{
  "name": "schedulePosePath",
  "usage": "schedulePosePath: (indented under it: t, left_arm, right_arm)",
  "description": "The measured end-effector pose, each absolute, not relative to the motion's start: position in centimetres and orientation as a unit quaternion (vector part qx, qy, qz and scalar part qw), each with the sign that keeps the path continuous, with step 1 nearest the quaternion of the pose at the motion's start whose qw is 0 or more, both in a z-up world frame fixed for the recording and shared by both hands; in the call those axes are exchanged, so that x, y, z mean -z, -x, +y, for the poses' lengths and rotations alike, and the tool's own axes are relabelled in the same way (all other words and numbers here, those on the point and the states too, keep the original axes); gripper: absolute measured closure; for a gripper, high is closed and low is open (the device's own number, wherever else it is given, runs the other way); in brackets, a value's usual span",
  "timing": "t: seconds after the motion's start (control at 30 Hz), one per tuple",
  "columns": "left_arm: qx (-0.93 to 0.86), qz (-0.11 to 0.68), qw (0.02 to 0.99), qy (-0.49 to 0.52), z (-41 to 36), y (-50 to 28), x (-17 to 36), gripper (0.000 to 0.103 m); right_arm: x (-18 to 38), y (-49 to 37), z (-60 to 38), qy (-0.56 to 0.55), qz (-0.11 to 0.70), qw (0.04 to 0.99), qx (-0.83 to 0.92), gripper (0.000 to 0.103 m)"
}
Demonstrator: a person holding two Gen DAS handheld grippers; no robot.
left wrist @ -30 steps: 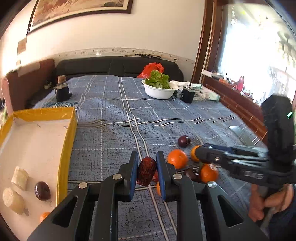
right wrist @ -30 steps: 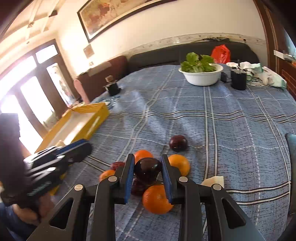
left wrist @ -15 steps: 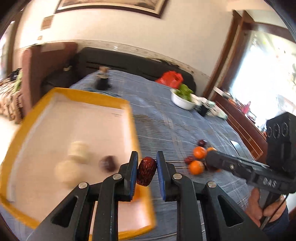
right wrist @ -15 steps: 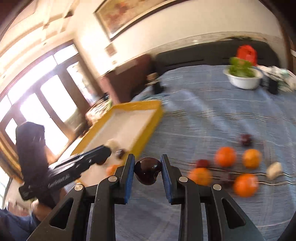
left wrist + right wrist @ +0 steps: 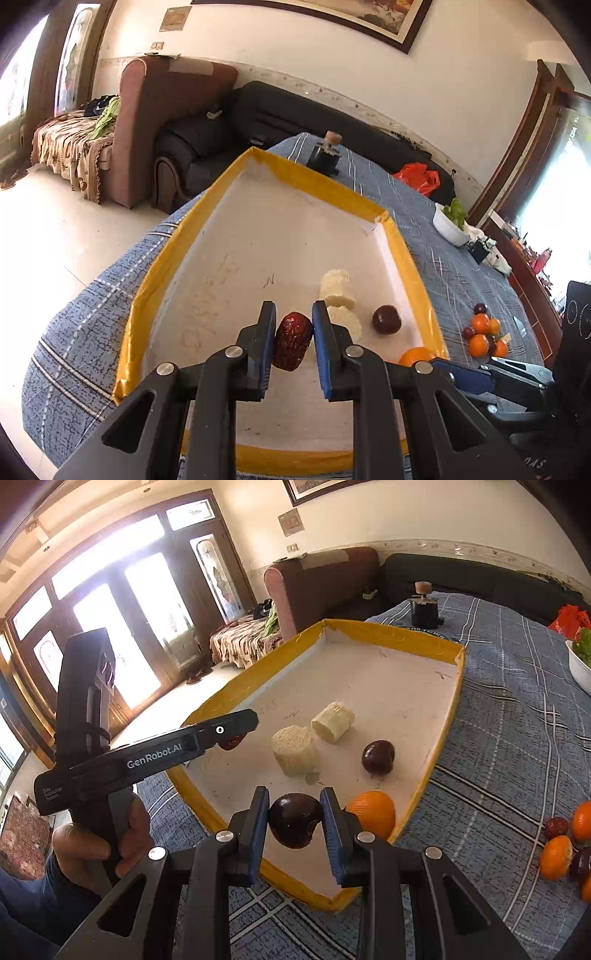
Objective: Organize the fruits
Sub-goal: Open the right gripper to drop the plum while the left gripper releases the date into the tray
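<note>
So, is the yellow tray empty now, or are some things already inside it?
Not empty. In the yellow tray lie two pale cut chunks, a dark plum and an orange at its near corner.

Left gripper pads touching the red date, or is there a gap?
Touching. Left wrist view: the left gripper has both blue pads pressed against the sides of the red date, holding it above the yellow tray.

In the left wrist view the left gripper (image 5: 293, 343) hid most of one pale chunk (image 5: 345, 321) and the orange (image 5: 415, 356) in the tray (image 5: 147, 295), while in the right wrist view the frame edge cut off the white bowl (image 5: 580, 668) and the loose fruit pile (image 5: 565, 845).
</note>
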State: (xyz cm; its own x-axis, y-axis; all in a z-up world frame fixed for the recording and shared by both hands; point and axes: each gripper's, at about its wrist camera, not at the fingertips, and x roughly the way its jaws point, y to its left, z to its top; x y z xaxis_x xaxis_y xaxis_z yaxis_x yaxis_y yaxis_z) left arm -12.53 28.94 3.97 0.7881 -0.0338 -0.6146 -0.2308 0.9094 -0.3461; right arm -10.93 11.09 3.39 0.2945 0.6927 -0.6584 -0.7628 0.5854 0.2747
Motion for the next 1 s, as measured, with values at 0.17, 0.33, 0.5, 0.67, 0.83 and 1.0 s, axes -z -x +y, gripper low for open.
schedulePosePath:
  t: [0.17, 0.33, 0.5, 0.67, 0.83, 1.0]
  left_arm:
    - [-0.048, 0.328, 0.924, 0.191, 28.4, 12.0, -3.4, 0.083]
    - [-0.047, 0.324, 0.927, 0.182, 28.0, 11.8, -3.3, 0.083]
    - [-0.046, 0.324, 0.927, 0.182, 28.0, 11.8, -3.3, 0.083]
    - [-0.047, 0.323, 0.928, 0.179, 28.0, 11.9, -3.3, 0.083]
    - [-0.049, 0.321, 0.929, 0.180, 27.8, 11.9, -3.3, 0.084]
    - [-0.049, 0.319, 0.929, 0.180, 27.8, 12.0, -3.3, 0.083]
  right_arm:
    - [-2.6, 10.8, 12.5, 0.058, 0.387, 0.801, -0.453, 0.071]
    - [-1.7, 10.8, 13.1, 0.064, 0.394, 0.798, -0.451, 0.071]
    - [-1.5, 11.0, 13.2, 0.070, 0.385, 0.805, -0.446, 0.070]
    - [-1.4, 10.7, 13.3, 0.070, 0.384, 0.805, -0.446, 0.070]
    - [-1.4, 10.9, 13.2, 0.071, 0.384, 0.806, -0.445, 0.070]
    - [-1.4, 10.9, 13.1, 0.070, 0.384, 0.806, -0.445, 0.068]
